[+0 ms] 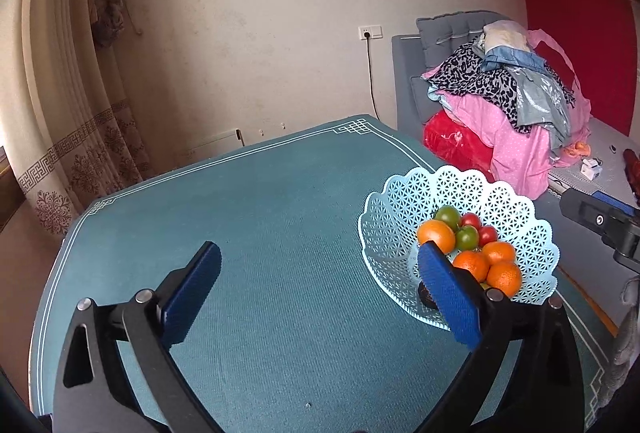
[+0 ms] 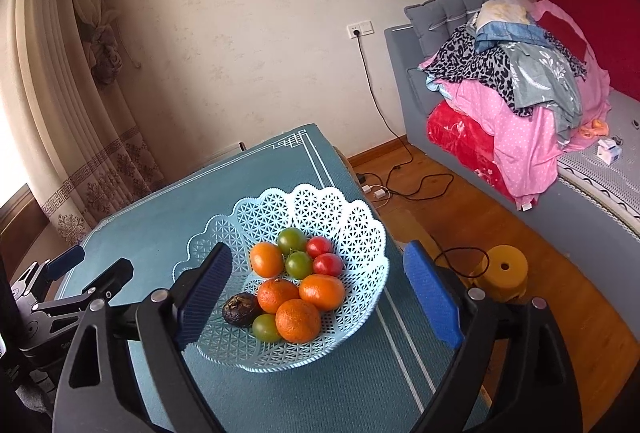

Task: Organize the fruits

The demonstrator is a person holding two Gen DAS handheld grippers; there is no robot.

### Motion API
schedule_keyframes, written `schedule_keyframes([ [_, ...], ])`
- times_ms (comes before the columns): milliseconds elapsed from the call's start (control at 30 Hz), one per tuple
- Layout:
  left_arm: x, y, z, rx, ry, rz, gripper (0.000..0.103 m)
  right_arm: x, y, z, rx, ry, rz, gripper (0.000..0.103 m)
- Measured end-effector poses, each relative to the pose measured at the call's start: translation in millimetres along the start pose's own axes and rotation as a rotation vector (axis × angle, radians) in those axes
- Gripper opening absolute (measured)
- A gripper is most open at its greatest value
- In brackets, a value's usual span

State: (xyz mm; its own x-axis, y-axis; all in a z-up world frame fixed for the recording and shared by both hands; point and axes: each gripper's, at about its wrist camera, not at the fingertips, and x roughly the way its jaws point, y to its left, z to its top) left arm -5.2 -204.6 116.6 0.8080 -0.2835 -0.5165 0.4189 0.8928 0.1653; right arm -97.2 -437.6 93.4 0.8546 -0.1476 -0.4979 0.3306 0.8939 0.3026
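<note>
A pale blue lattice basket (image 2: 360, 217) stands on the teal table mat (image 2: 320, 393). In it lie several oranges (image 2: 298, 319), green tomatoes (image 2: 298, 264), two red tomatoes (image 2: 328, 264) and a dark wrinkled fruit (image 2: 240, 309). My right gripper (image 2: 318, 257) hovers in front of the basket, open, with nothing between its pads. My left gripper (image 1: 320, 265) is open over bare mat, left of the basket (image 1: 400, 209); its right finger (image 1: 448, 293) overlaps the near rim in that view. Each gripper shows at the edge of the other's view: left gripper (image 2: 92, 265), right gripper (image 1: 600, 221).
The table's right edge drops to a wooden floor (image 2: 540, 313) with a yellow stool (image 2: 504, 269) and cables (image 2: 400, 185). A grey sofa bed (image 2: 408, 81) piled with clothes (image 2: 520, 105) stands behind. Curtains (image 1: 72, 113) hang at the left.
</note>
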Motion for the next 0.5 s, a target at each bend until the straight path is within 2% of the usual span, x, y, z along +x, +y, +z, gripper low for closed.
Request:
schedule_keyframes([
  [500, -34.5, 6.6, -3.2, 0.032, -0.059, 0.048, 0.1, -15.2, 13.8, -5.1, -0.048, 0.013, 0.005, 0.087],
])
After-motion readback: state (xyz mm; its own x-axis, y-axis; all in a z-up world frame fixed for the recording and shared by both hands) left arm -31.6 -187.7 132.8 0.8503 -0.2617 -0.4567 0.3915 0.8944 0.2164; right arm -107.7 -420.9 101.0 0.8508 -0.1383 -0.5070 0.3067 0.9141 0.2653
